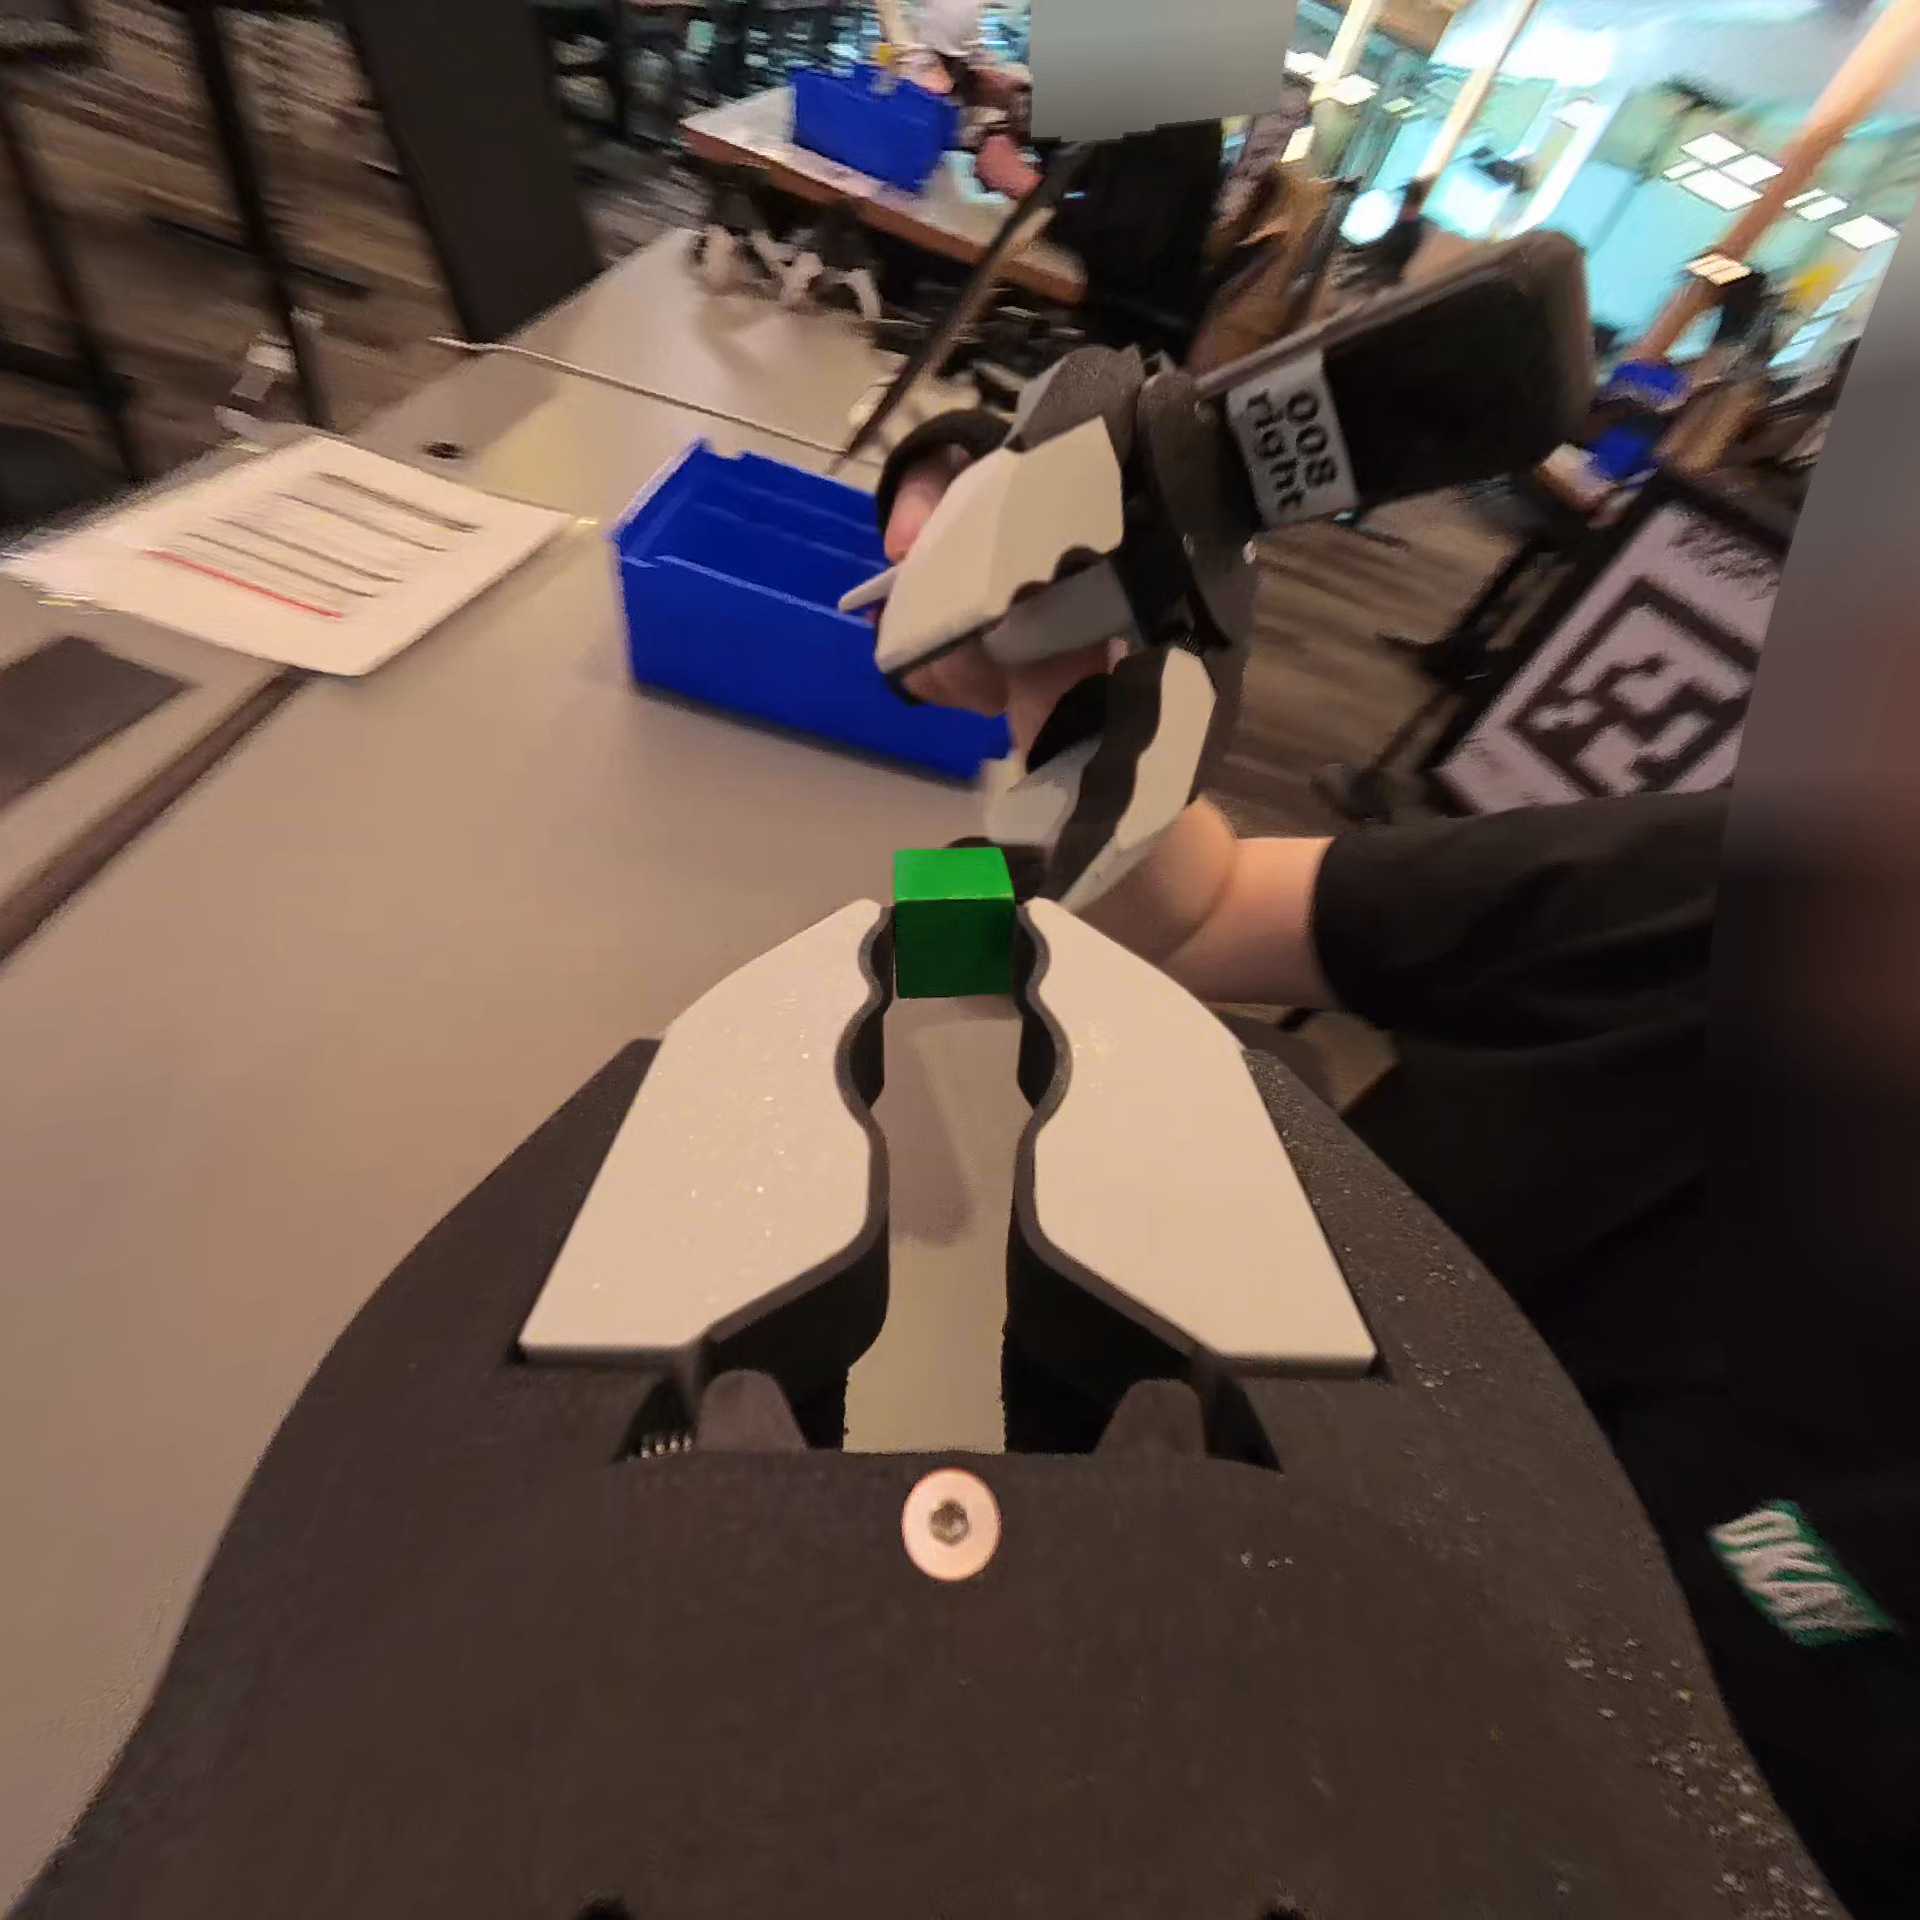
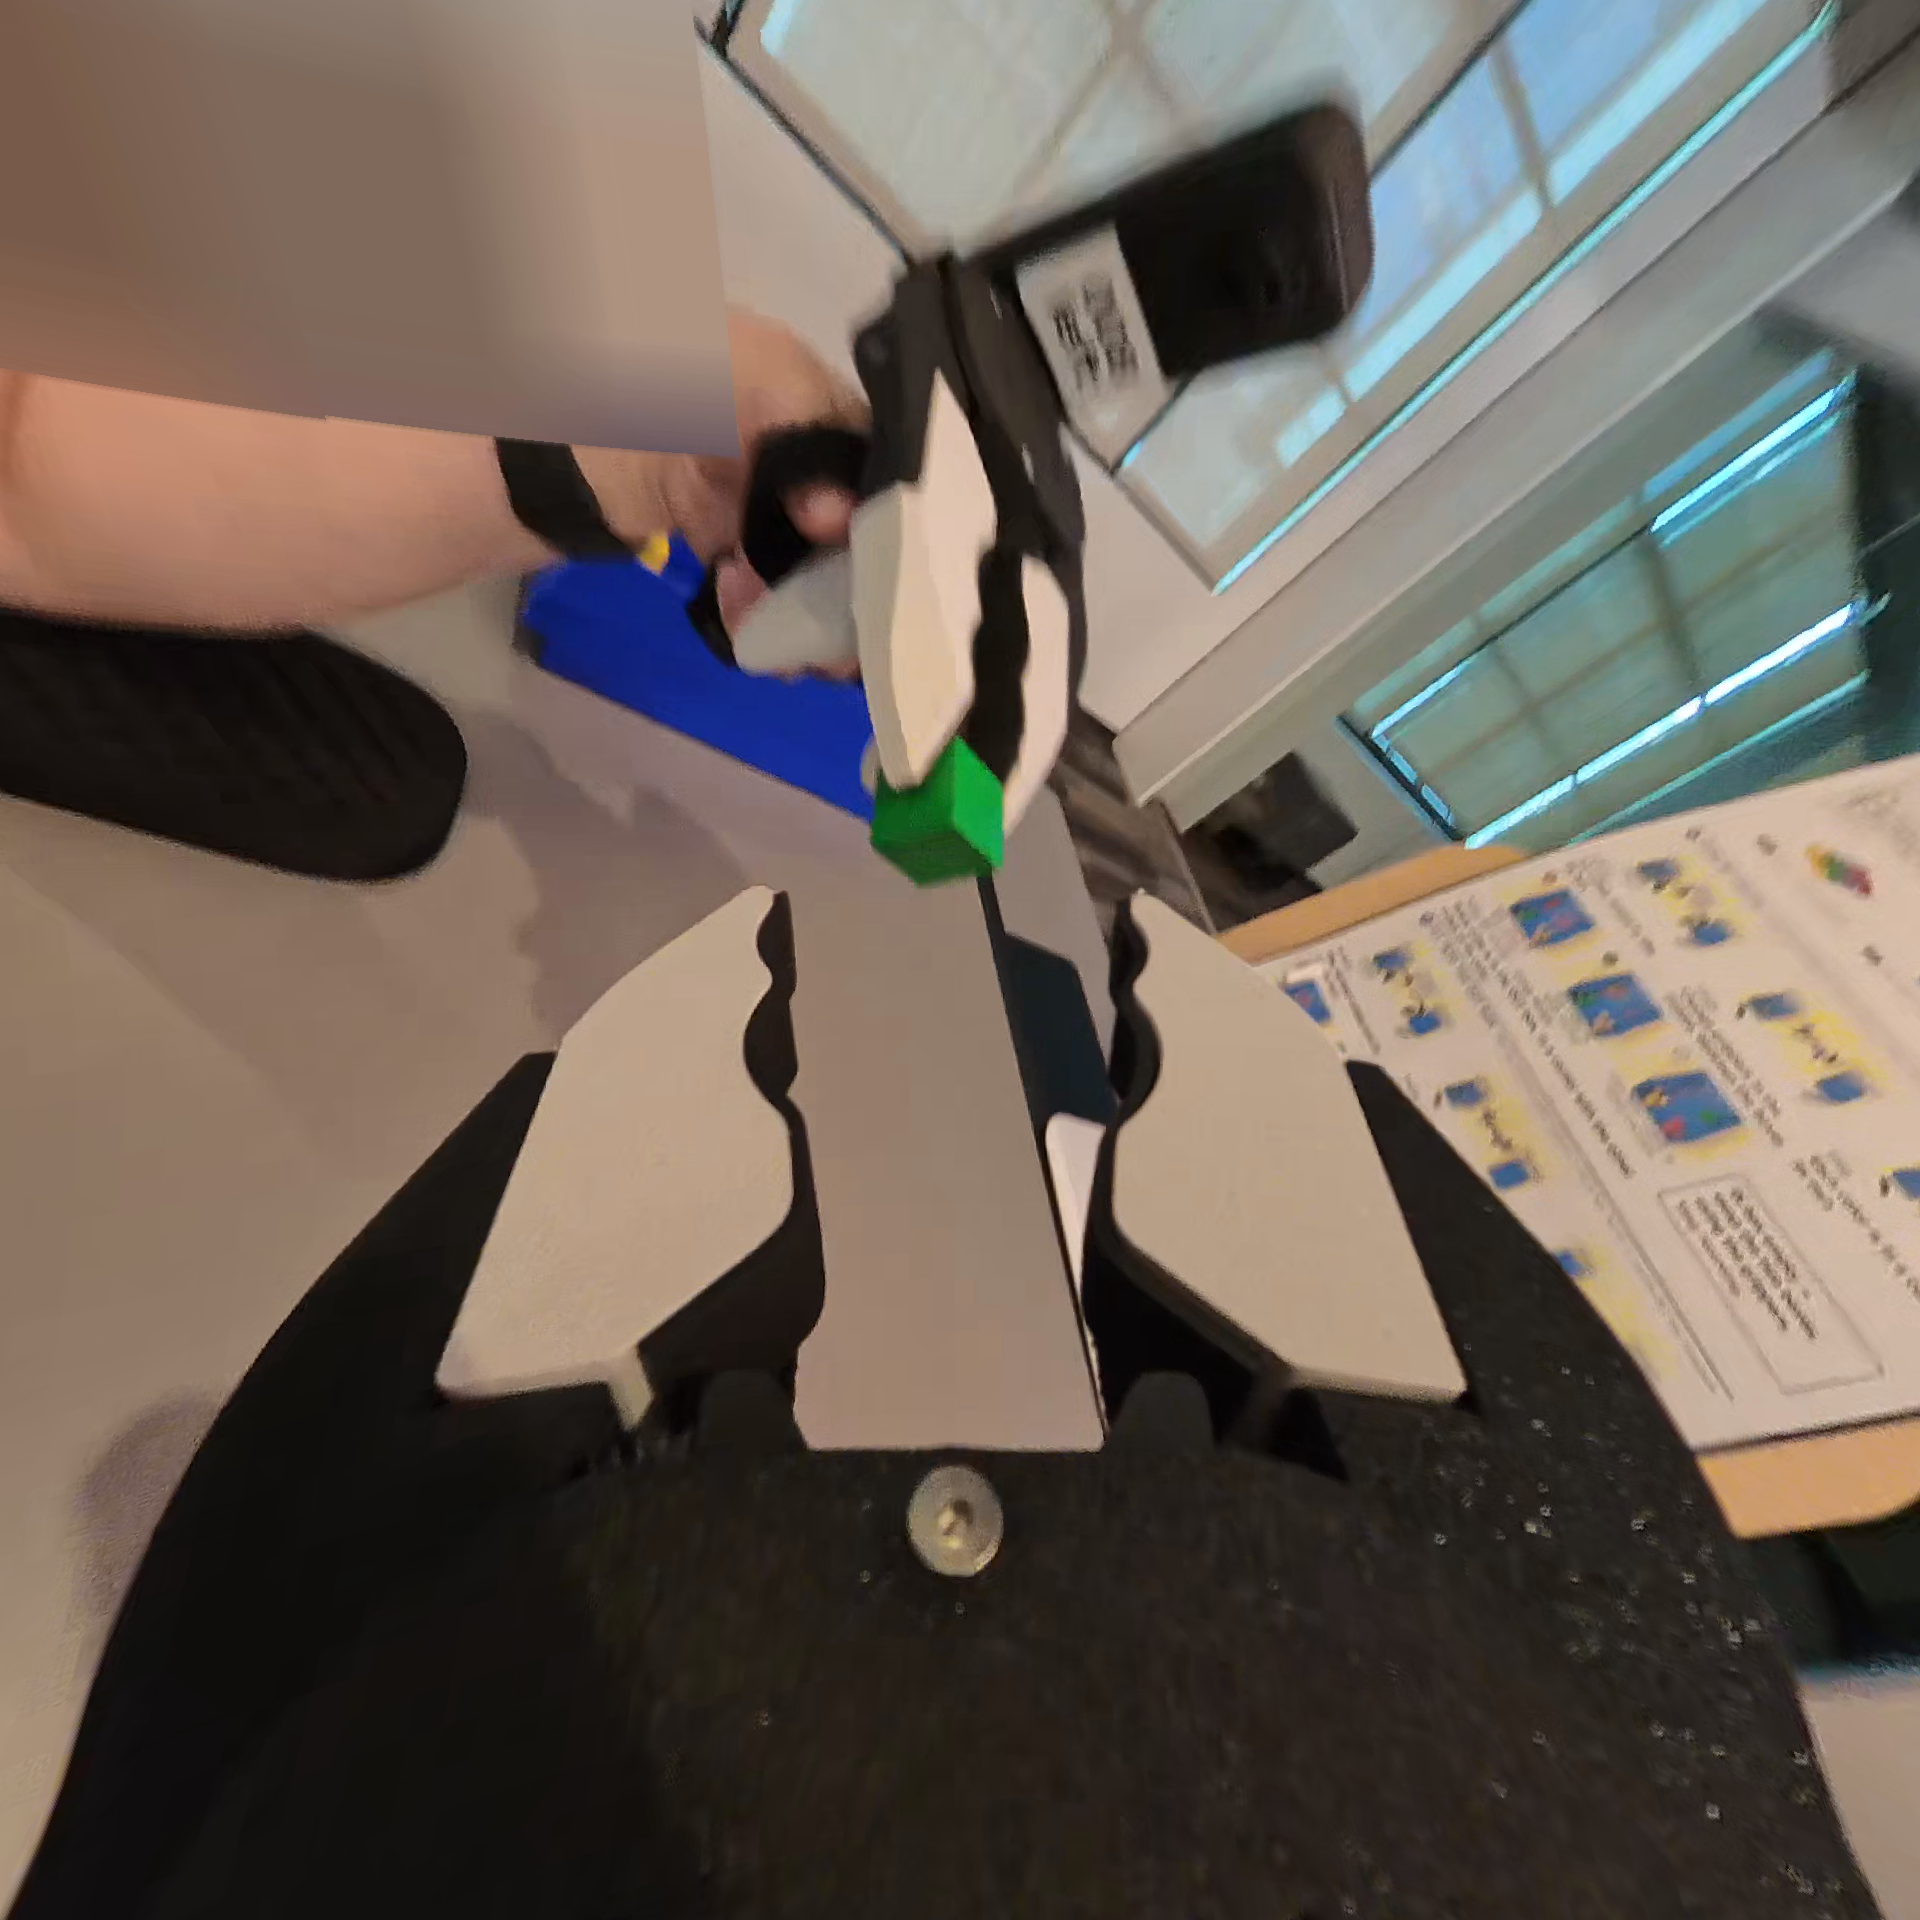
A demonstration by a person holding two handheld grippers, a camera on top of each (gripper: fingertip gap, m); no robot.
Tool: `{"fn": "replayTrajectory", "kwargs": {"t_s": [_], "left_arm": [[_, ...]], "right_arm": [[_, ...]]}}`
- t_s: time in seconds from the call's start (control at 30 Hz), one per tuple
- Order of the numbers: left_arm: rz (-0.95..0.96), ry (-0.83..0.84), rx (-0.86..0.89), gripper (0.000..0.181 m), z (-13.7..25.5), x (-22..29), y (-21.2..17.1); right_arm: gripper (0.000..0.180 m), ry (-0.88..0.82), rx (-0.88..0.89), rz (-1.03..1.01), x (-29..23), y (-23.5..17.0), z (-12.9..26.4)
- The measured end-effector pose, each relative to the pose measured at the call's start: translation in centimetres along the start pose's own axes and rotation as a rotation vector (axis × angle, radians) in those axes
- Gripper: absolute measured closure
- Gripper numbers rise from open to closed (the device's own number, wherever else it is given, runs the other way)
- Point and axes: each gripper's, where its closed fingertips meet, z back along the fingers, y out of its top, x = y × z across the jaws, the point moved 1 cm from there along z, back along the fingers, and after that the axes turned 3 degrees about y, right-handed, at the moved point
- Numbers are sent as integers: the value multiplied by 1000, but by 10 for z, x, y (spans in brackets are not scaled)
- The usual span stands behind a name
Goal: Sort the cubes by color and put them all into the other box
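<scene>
Item: green cube (image 1: 953, 920), one counted, pinched at the very fingertips of the left gripper (image 1: 953, 914) and held above the grey table (image 1: 416, 883).

Right gripper (image 2: 951, 914): spread wide, nothing carried, close by the cube.

Blue boxes on this table: one is seen in each view (image 1: 748, 623); whether these are the same box cannot be told. A further blue bin (image 1: 873, 125) is noted on a far table.

Printed sheets: one per view (image 1: 301, 551).

Risk: the shallow tip grip may let the cube twist out and drop; a nudge from the nearby right gripper is judged a likely cause.
</scene>
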Motion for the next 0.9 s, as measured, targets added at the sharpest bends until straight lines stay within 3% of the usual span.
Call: {"fn": "replayTrajectory", "kwargs": {"t_s": [0.07,0.27,0.43,0.6,0.77,0.9], "left_arm": [[68,-73,-2,160,-12,1,5],[180,-277,75,160,-17,13,11],[199,-361,71,160,-21,23,8],[241,-411,74,160,-19,26,4],[247,-380,63,160,-13,18,0],[230,-120,32,143,-5,-16,-10]], "right_arm": [[125,-17,59,24,-1,11,4],[131,-76,3,138,-1,4,-2],[158,-116,3,242,-7,6,-11],[158,-112,21,242,-11,10,-12],[158,-102,39,214,-9,11,-8],[158,-86,97,116,3,13,13]]}}
